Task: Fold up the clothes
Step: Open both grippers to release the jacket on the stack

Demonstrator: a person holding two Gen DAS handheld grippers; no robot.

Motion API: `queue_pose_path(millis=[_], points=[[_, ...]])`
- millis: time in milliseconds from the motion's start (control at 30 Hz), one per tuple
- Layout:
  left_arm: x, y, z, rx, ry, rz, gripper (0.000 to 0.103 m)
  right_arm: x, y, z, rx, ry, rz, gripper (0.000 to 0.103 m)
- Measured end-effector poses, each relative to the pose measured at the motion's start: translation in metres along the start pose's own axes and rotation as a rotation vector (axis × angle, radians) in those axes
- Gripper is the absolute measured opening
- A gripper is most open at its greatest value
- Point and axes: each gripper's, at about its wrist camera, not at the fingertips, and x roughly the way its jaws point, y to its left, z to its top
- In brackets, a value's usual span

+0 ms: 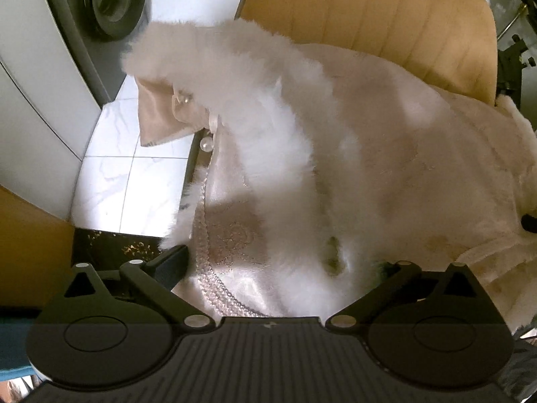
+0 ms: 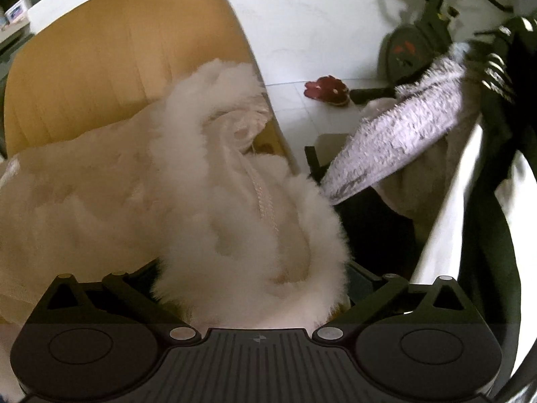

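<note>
The left gripper (image 1: 278,265) is pointed steeply down. Its two black fingers are spread as wide as can be seen. The left finger (image 1: 171,262) is seen at one side, and the right finger is mostly hidden behind white fluff. Nothing is pinched between them. Soft fluff is lying in the gap, but it is not squeezed.

The right gripper (image 2: 251,282) is also tipped down. Its jaws are held wide apart too. Both of its fingertips are hidden by fluff, so only the black arms of the fingers (image 2: 134,292) are seen. Nothing is gripped there. No hand or sleeve is seen in either view.
</note>
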Motion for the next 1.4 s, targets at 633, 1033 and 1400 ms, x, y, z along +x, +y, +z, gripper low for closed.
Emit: queue_pose_path(millis=[633,1033,1400], points=[[0.008,-0.006,-0.001,-0.078,-0.013,0.036,0.103,0.010,-0.001,0.004,-0.048,0.012,0.010,0.102],[-0.023,-0.026,-0.011,-0.101,-0.127,0.137,0.103,0.001,-0.016,0.022,0.052,0.056,0.092,0.102],[-0.109,-0.047,-0.037,-0.069,-0.275,0.068,0.103,-0.107,-0.019,0.028,0.104,-0.183,0.142,0.102]])
